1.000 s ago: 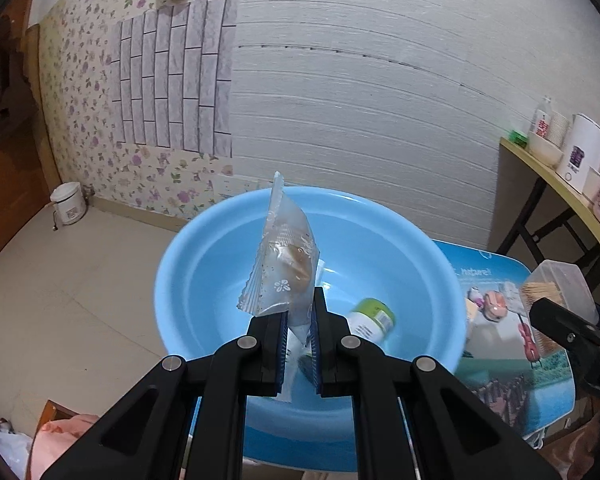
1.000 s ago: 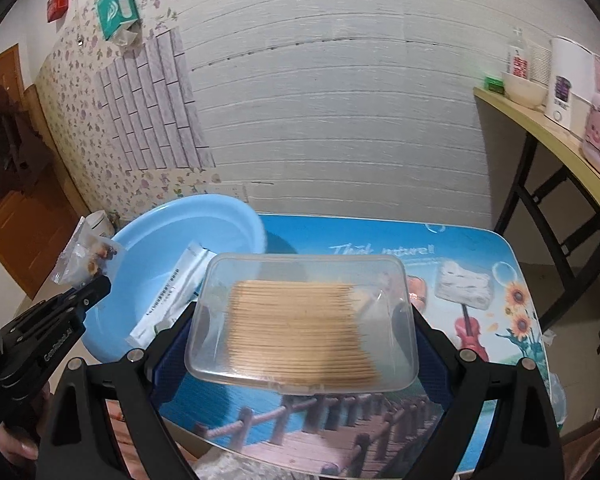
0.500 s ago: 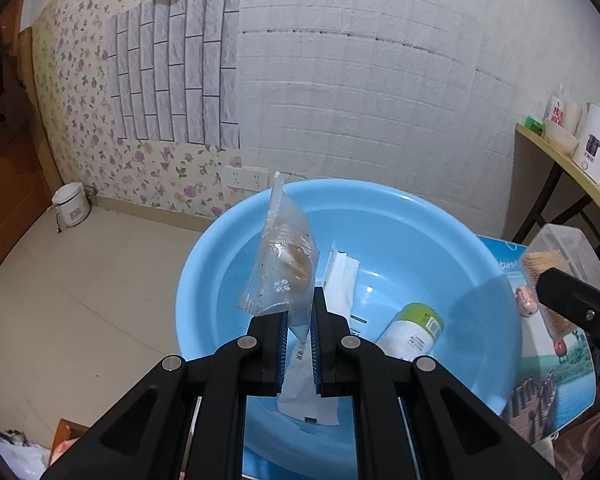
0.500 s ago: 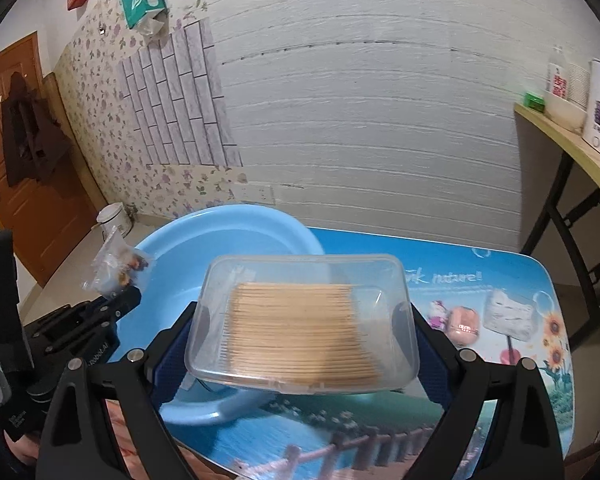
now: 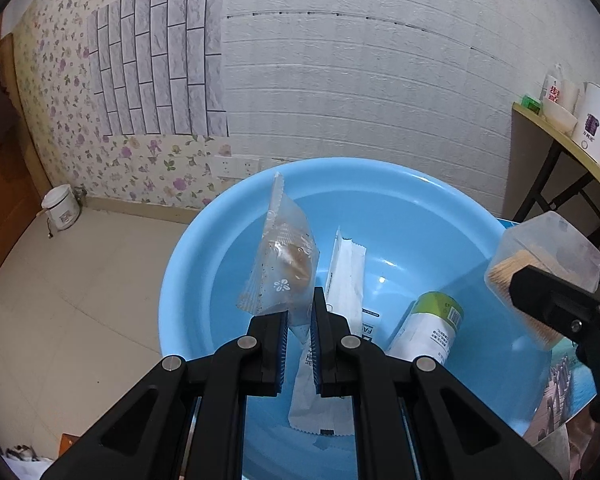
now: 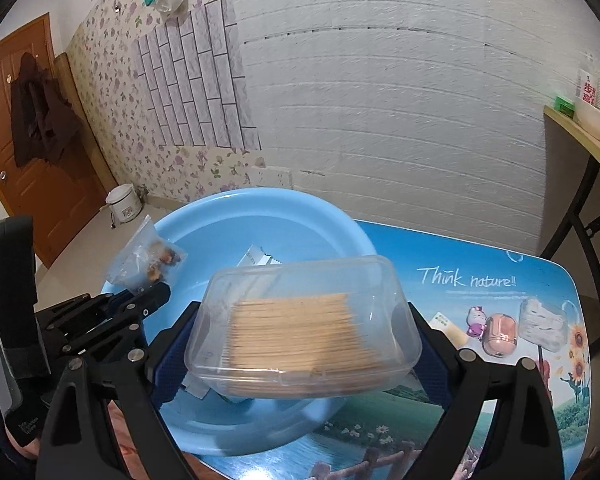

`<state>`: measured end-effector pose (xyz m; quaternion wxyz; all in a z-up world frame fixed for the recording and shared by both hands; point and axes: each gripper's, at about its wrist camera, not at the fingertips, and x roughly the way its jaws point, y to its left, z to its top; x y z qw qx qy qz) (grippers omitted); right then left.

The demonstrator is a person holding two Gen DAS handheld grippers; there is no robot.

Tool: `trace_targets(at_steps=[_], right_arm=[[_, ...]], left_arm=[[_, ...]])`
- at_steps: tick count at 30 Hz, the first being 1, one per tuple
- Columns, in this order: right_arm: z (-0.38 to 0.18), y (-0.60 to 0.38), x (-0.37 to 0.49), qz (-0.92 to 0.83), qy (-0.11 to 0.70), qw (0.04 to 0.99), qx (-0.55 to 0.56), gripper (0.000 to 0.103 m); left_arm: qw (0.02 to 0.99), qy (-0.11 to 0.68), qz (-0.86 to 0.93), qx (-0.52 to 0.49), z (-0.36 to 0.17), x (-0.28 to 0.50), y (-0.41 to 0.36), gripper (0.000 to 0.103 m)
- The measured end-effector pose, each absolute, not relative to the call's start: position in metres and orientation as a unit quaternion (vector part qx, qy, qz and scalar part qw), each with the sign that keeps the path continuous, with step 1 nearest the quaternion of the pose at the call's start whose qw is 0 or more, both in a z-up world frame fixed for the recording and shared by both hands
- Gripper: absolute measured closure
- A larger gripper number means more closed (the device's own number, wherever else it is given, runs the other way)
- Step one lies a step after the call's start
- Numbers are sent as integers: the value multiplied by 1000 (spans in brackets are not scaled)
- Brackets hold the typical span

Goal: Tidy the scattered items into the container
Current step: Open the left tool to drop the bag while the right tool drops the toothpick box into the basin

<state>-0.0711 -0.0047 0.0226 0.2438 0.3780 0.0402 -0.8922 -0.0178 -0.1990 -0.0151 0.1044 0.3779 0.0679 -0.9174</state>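
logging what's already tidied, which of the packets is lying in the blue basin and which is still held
The long white sachet lies in the blue basin. The clear snack packet is pinched upright in the left gripper.

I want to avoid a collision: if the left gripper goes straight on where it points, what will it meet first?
Probably the white sachet lying inside the blue basin, just beyond the left gripper; depth is uncertain.

Picture-printed table (image 6: 480, 280), blue basin (image 6: 260, 208) resting at its left end
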Motion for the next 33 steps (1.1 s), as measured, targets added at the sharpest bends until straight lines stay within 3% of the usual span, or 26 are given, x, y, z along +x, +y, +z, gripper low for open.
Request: trace_targets(at_steps=[13,14,16,18,33], right_arm=[[15,-21,-73,-884,50,257,387,9],[14,-21,-73,-884,51,258,387,9],[11,-22,-75,-883,52,257,389,9],[10,-21,-75,-883,51,255,391,9],[8,-29,-74,-883,49,254,393,9]], left_arm=[[97,64,-921,373,-20,-19,-207,90],[95,66,-921,371,-20,-19,-208,88],[90,70,-923,369,-19,-18,-210,53],[95,58,-930,351,-15,-13,-207,41],[106,67,-934,333,-7,-6,-219,32]])
